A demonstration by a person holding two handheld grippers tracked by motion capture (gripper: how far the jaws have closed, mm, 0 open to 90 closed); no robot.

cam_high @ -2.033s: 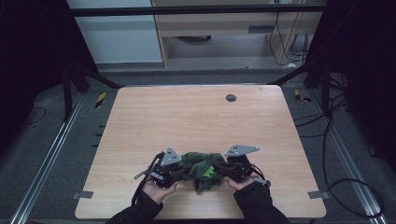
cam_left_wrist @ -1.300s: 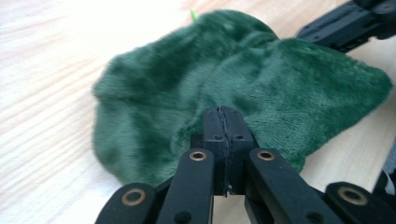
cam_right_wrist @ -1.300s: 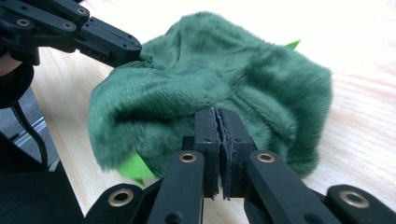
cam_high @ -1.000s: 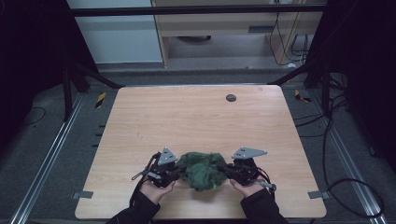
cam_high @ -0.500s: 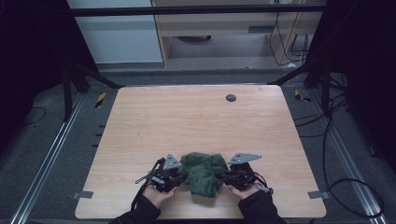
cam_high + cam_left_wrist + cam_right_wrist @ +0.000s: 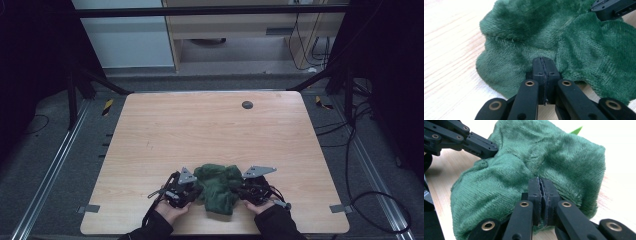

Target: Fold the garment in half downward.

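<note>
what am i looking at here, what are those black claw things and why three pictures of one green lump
There is no robot arm here. A person at a wooden table holds a hand tool in each hand: a gripper with two black jaws that pinch things.

The wide picture comes from a fixed camera above the table. It shows the left gripper and the right gripper at the near edge, with a crumpled green plush cloth between them. A small dark round spot sits near the far edge.

The two close-ups come from cameras riding on each gripper, looking along its jaws. In the left gripper view the jaws are shut on an edge of the cloth; in the right gripper view the other pair is shut on the opposite side.
</note>
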